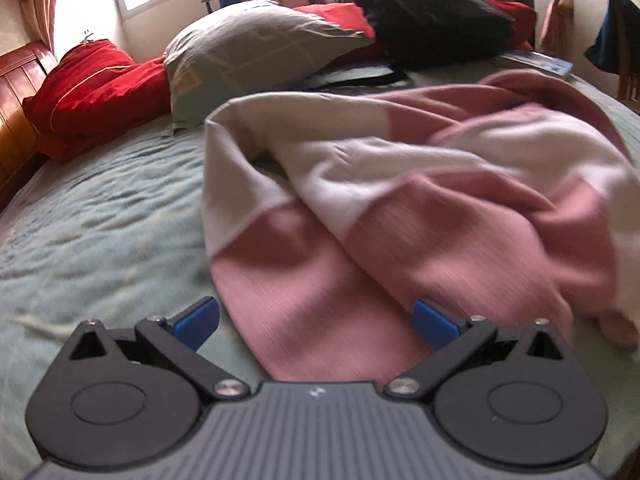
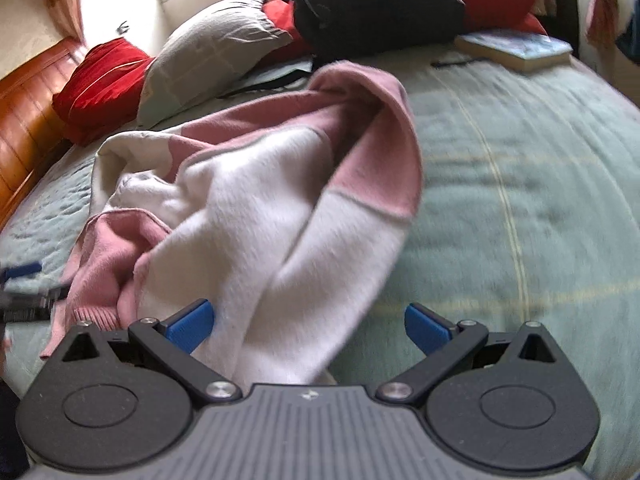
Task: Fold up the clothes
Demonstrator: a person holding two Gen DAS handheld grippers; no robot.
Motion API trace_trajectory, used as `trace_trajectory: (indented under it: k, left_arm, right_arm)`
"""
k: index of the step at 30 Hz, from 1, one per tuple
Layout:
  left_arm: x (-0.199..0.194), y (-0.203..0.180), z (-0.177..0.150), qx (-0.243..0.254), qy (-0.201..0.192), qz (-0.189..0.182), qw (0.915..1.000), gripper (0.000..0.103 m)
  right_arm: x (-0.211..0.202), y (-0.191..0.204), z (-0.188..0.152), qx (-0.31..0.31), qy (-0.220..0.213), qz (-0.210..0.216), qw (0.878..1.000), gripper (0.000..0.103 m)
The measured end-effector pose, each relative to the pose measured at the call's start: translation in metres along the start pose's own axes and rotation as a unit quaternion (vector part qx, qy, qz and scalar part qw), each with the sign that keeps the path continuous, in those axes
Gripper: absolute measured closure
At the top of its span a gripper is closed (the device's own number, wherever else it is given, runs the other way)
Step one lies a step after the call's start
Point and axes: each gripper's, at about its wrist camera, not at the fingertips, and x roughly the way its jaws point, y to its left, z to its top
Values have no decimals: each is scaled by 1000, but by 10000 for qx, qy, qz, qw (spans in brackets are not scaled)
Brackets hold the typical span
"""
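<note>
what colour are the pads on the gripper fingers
Blue, on black arms. Clearest in the left wrist view, on the left gripper, whose fingers straddle the pink-and-white sweater.

The sweater has big blocks of dusty pink and off-white, and its cuff is pink. The bed cover is pale grey-green with thin cream lines across it. One pillow is grey with pale line squares, and the pillow beside it is bright red with a thin light piping. The bag is black. The headboard is reddish-brown wood. The book has a blue cover. The left tongs and the right tongs are black with blue pads.
</note>
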Motion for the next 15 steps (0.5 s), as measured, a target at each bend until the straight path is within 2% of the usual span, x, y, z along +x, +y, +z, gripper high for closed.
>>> trace_trajectory:
  k: [4,9,12,15]
  left_arm:
    - [-21,-17,-15,96,-83,-12,9999,1]
    - [-46,-33,-18,109,-239,-131,9996,1]
    - [-58,-44,-13,99,-402,-209,9989,1]
    - [-60,-59,-6,246,-502,-384,9977,1]
  right_arm:
    - [-1,-9,-9,328,24,133,9994,0]
    - [-3,-15,-10,452,-38,188,9988,0]
    - [-5,-21,-2,460,-120,127,9988,0]
    - [-3,-31,20,431,-324,-146,9984,0]
